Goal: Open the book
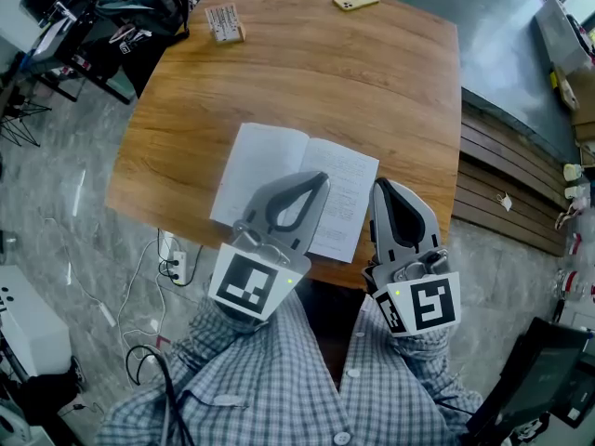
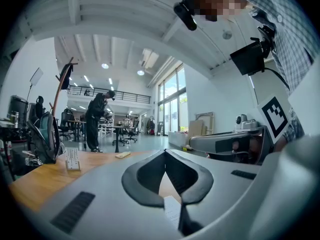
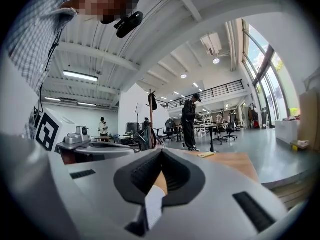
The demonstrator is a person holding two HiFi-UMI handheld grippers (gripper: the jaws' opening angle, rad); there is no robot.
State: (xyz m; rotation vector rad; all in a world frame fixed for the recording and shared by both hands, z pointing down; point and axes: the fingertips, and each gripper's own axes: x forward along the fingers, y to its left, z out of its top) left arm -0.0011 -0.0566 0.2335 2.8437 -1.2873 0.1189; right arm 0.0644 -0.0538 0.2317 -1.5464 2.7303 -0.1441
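Now on table: white paper book (image 1: pixel 270 161), lying open with two pages up, near the front edge of the brown wooden table (image 1: pixel 307 72).
Left gripper (image 1: pixel 321 179): grey, jaws closed tip to tip, over the book's right page.
Right gripper (image 1: pixel 379 186): grey, jaws closed together, just beside the book's right edge.
Far edge: yellow phone (image 1: pixel 356 1); small printed box (image 1: pixel 224 22).

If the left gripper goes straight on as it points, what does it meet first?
Probably nothing: the left gripper looks level above the open book, so its way over the table looks free.
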